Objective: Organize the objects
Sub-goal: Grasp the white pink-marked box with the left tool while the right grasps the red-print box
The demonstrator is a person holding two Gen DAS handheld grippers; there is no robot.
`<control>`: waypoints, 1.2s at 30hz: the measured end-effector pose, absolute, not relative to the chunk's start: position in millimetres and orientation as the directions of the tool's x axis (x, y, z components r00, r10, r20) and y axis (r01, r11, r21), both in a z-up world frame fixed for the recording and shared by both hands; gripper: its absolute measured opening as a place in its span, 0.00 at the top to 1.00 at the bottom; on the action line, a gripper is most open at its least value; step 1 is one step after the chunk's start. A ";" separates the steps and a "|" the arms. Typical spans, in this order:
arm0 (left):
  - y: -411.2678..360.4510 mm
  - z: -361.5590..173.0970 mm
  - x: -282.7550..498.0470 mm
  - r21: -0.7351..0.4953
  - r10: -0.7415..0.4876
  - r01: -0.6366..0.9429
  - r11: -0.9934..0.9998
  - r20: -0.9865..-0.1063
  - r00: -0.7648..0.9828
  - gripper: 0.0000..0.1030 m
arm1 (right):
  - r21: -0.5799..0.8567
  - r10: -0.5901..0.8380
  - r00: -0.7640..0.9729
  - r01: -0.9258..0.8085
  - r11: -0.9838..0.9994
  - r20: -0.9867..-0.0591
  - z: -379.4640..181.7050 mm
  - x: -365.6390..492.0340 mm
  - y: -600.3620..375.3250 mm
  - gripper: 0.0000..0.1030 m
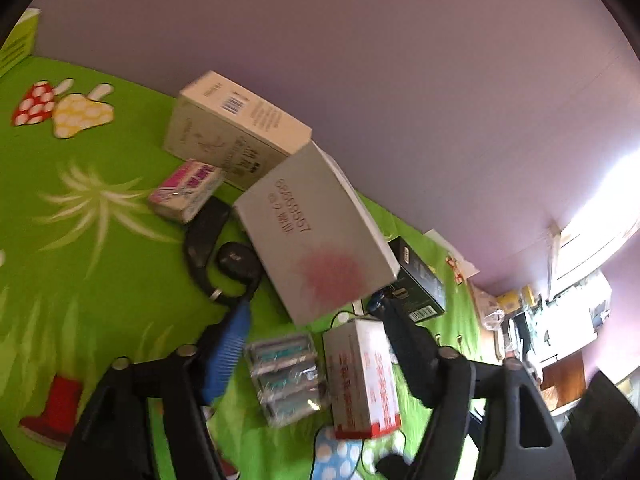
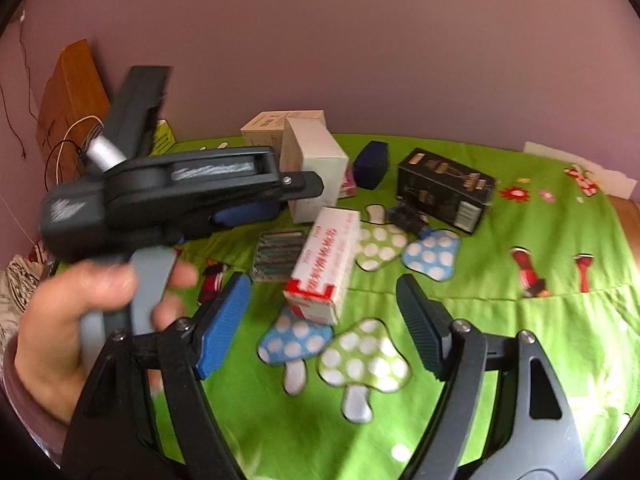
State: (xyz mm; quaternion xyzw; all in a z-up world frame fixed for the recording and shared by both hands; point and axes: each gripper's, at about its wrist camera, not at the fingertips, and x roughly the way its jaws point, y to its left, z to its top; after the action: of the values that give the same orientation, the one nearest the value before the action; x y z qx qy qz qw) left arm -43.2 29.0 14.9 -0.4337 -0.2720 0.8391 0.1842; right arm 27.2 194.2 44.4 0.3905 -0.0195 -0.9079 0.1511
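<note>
The left claw [image 1: 316,316] hovers, jaws apart and empty, over the red-and-white box [image 1: 362,376], which lies on the green bedspread [image 1: 100,280]. The razor pack [image 1: 286,376] touches the box's side; the grey box [image 1: 316,232] sits just behind it. The right claw [image 2: 324,316] waits near the box too, wide open, holding nothing. Risk, by the look of it: the left claw's blue finger [image 1: 226,356] could land on the razor pack and shove it, or the two claws could collide over the box.
</note>
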 end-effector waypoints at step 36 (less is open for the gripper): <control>121.1 31.3 -75.8 0.115 -0.180 0.142 -0.983 -0.727 -0.663 0.35 | 0.330 -0.199 -0.758 -0.022 -0.944 -0.621 60.1 60.7 355.9 0.67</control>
State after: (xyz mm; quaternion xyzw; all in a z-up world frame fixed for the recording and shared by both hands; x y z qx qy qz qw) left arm -75.8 121.1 31.3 -0.4009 0.0241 0.9116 -0.0883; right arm 60.7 355.9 60.1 0.3443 -0.1605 -0.9238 0.0480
